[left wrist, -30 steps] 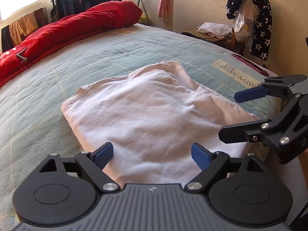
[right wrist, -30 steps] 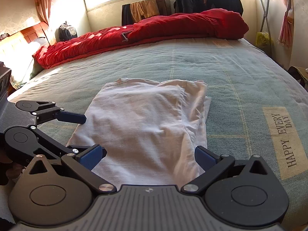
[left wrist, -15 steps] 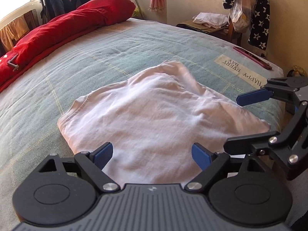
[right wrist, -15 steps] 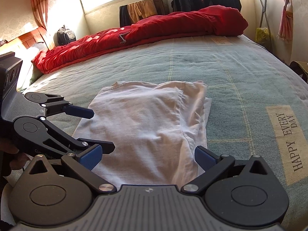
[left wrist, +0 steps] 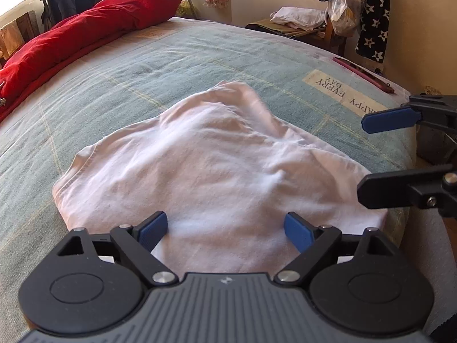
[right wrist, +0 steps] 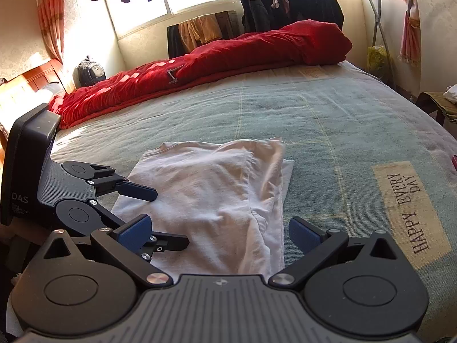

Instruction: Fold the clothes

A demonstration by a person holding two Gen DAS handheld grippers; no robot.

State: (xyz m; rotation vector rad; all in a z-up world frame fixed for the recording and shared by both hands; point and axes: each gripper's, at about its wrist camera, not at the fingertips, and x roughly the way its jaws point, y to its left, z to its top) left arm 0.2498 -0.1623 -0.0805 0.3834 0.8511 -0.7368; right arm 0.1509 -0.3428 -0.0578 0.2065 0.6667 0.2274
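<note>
A white T-shirt (left wrist: 205, 171) lies folded lengthwise on the blue-green bedspread, its near hem toward both grippers. My left gripper (left wrist: 227, 227) hangs open over the shirt's near edge, blue pads wide apart with only cloth below them. In the right wrist view the same shirt (right wrist: 211, 191) stretches away from me, and my right gripper (right wrist: 220, 230) is open above its near end, holding nothing. The left gripper (right wrist: 168, 217) reaches in from the left over the shirt's near-left corner. The right gripper (left wrist: 371, 154) shows at the right edge of the left wrist view, beside the shirt.
A red quilt (right wrist: 228, 60) lies heaped along the far side of the bed. A "HAPPY EVERY DAY" patch (right wrist: 408, 208) marks the bedspread right of the shirt. A chair with clothes (left wrist: 300, 20) and a hanging star-print garment (left wrist: 371, 14) stand beyond the bed's edge. Jackets hang on a rack (right wrist: 285, 3).
My left gripper has slid inward over the shirt's near-left corner, showing more of itself in the right wrist view. Both grippers stayed open. The shirt has not moved.
</note>
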